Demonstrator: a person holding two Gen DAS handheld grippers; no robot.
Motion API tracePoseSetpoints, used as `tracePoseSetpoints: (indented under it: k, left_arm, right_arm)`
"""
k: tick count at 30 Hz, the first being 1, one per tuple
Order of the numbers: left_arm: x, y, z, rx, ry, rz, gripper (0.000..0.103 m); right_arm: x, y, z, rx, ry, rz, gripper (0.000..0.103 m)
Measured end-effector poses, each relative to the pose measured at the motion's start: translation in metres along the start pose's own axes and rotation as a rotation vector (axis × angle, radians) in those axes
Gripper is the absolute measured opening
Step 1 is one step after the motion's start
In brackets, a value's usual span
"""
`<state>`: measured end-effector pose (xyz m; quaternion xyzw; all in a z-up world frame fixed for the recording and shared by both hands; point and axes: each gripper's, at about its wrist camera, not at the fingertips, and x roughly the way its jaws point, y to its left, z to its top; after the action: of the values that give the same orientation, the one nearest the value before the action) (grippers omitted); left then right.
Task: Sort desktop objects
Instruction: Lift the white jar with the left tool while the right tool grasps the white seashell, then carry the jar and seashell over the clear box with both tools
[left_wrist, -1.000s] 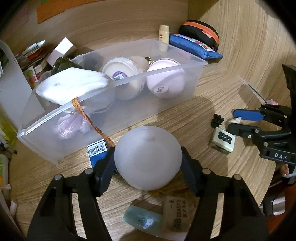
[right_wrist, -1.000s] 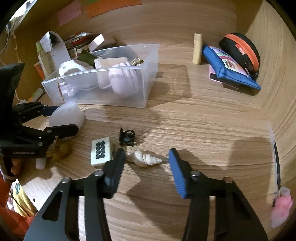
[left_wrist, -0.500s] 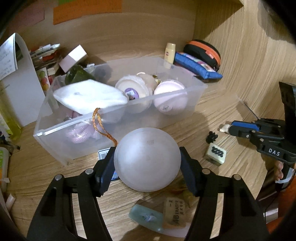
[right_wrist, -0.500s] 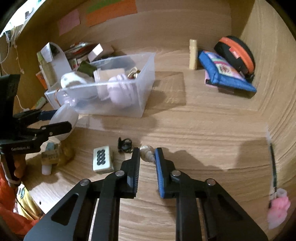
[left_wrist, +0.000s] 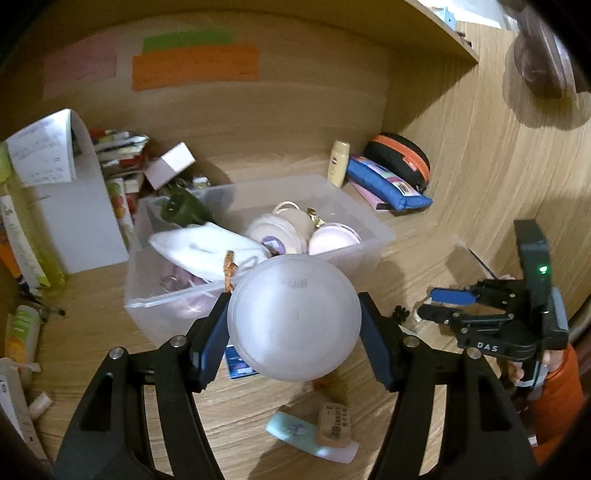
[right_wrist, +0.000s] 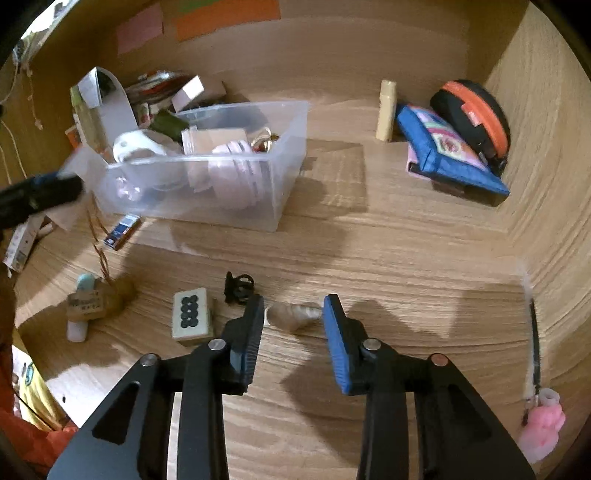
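While the left gripper (left_wrist: 293, 325) clamps the frosted ball (left_wrist: 294, 317), the right gripper's (right_wrist: 293, 314) just-opening jaws flank the seashell (right_wrist: 293, 314), lying crosswise, tip rightward.

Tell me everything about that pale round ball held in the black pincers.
The ball is a frosted, milky-white sphere, plastic by its look, with faint embossed marks near its top. The left gripper clamps it from both sides, clear of the desk, just in front of the clear bin. A braided orange cord shows behind it.
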<state>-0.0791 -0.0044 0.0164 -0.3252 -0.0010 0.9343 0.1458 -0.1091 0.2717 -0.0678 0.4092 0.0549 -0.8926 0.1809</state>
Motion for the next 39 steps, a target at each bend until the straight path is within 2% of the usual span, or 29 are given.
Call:
tracePoseSetpoints:
  k: [5,7,8,13,14,16,21,25,31,35,39]
  left_arm:
    - [-0.008,0.015,0.002,-0.031,-0.008,0.025,0.065]
    - [-0.009,0.020,0.003,-0.043,-0.011,0.036,0.065]
    - [-0.010,0.023,0.003,-0.050,-0.014,0.041,0.065]
    - [-0.017,0.032,0.002,-0.086,-0.024,0.021,0.065]
    - [-0.018,0.034,0.001,-0.088,-0.025,0.021,0.065]
    - [-0.019,0.035,-0.002,-0.089,-0.021,0.021,0.065]
    - [-0.014,0.042,-0.019,-0.086,0.029,0.046,0.065]
    - [-0.014,0.056,-0.035,-0.135,0.058,0.066,0.065]
    - [-0.030,0.078,-0.042,-0.205,0.031,0.076,0.065]
    - [-0.044,0.081,-0.039,-0.207,-0.012,0.058,0.055]
    - [-0.049,0.075,-0.034,-0.169,-0.033,0.085,0.055]
  right_arm:
    - [0.007,-0.002,0.000,0.021,0.011,0.035,0.031]
    - [0.009,-0.001,0.000,0.030,0.012,0.034,0.042]
    - [0.010,0.000,0.001,0.027,0.010,0.032,0.044]
    - [0.010,0.012,0.000,-0.025,0.006,0.018,0.045]
    - [0.010,0.014,0.000,-0.032,0.004,0.023,0.044]
    - [0.009,0.019,0.000,-0.049,0.003,0.034,0.027]
    - [0.007,0.024,-0.004,-0.073,0.002,0.034,0.016]
    - [0.003,0.018,-0.002,-0.038,-0.007,0.036,0.016]
    - [-0.013,0.015,0.009,-0.018,-0.058,0.031,0.016]
    - [-0.025,0.013,0.017,-0.014,-0.091,0.025,0.016]
    - [-0.031,0.012,0.023,-0.009,-0.111,0.034,0.016]
